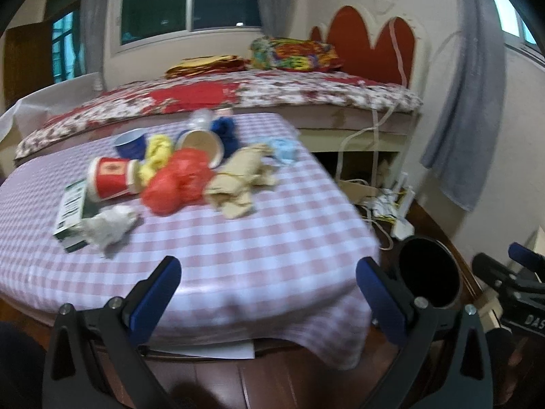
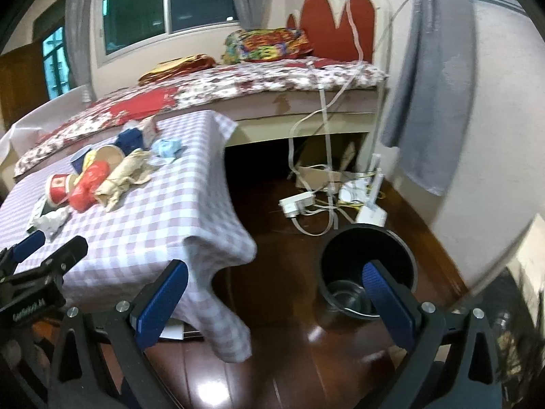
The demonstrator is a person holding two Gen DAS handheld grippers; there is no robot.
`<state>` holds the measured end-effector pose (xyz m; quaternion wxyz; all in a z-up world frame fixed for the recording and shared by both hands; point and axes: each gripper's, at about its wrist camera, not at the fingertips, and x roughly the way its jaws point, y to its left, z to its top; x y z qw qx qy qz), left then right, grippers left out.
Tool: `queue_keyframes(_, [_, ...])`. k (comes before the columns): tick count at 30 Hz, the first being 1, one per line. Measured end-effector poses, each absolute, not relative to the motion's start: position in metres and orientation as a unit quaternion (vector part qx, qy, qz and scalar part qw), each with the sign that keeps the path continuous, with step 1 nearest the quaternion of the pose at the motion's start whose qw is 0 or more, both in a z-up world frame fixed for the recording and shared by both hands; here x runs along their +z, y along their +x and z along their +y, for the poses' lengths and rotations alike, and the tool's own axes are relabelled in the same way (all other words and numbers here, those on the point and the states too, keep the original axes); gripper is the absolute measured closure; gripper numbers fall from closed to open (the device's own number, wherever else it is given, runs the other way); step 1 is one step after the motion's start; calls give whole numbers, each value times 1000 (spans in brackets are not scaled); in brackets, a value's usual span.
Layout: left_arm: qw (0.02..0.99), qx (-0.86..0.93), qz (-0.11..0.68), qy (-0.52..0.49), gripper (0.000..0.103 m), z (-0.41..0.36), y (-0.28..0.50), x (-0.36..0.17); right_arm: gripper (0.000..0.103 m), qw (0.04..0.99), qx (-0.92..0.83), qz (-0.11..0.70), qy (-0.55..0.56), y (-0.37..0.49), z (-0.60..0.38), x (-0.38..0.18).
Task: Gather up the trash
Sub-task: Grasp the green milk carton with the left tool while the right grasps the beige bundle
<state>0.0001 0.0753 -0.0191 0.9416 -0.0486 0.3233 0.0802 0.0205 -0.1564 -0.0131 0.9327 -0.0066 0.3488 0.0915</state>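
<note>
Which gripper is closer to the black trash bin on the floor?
Right. The right gripper hangs almost over the black bin; the left gripper faces the table's near edge, beside it.

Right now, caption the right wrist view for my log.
Open right gripper above floor, black bin ahead, trash pile on checked tablecloth.

I see trash heaped mid-table on the checked cloth: red paper cup on its side, crumpled red bag touching it, tan paper wad just right, white tissue & green box at front-left. Black bin stands upright on the floor beside the table, nothing visible inside.
</note>
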Motion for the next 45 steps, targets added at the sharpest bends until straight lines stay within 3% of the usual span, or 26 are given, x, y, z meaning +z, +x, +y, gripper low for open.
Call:
queue_keyframes(21, [914,229,317,-108,0,219,-27,-40,0,896,240,357,-105,67,12,-25])
queue_keyframes(45, [891,276,320,-163,4,315,9,-46,4,901,226,359,-92,145,108,-39])
